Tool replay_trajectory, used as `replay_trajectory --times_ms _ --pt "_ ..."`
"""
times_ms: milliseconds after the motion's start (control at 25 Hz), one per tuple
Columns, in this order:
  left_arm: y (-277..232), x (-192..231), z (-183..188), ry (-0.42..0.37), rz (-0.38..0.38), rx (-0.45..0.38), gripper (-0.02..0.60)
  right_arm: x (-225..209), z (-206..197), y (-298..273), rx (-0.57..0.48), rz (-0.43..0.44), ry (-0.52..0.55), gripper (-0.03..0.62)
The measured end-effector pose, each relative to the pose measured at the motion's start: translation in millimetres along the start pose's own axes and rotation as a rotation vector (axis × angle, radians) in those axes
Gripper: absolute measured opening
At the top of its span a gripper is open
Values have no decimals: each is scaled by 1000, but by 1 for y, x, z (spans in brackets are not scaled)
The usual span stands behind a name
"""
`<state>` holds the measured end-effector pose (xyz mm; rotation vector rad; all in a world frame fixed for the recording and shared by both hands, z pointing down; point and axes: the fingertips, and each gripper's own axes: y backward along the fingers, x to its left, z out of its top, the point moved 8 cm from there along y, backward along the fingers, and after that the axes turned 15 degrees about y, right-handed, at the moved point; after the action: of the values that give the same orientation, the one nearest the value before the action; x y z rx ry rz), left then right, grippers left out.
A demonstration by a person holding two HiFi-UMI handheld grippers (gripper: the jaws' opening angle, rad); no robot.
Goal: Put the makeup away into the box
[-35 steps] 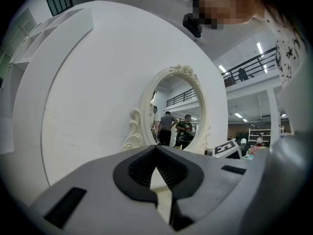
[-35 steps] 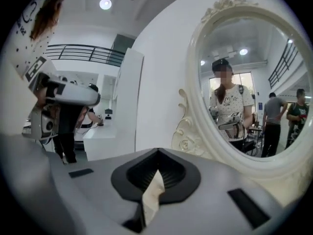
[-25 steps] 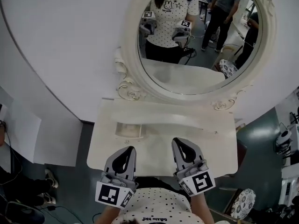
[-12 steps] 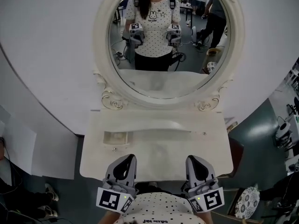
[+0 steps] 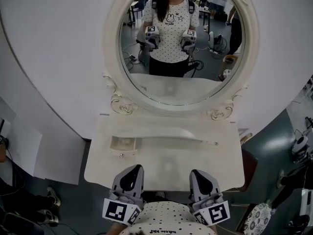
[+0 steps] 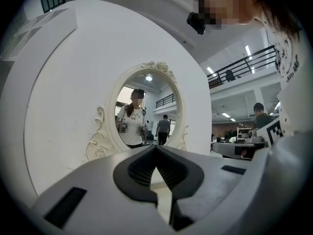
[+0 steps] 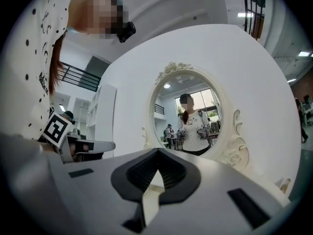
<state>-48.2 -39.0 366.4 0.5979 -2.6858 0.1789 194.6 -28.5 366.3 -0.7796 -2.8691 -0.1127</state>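
A white vanity table stands below an oval mirror with an ornate white frame. At the table's left sits a small shallow box; what is in it cannot be made out, and I see no makeup anywhere. My left gripper and right gripper hover side by side over the table's near edge, pointing level at the mirror. Both are shut with nothing between their fingers, as the left gripper view and the right gripper view confirm.
A curved white wall backs the table. The mirror reflects the person holding both grippers, with other people behind. A round patterned stool stands on the floor at the lower right. Someone's shoes show at the lower left.
Both grippers have drawn back from over the tabletop to its near edge. The head view has swung, so the mirror now sits nearer the centre.
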Motion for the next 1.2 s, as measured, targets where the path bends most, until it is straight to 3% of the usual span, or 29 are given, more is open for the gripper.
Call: replay_trajectory --times_ms 1200 --pt "10 -12 -7 4 -1 3 5 6 -2 7 1 28 -2 5"
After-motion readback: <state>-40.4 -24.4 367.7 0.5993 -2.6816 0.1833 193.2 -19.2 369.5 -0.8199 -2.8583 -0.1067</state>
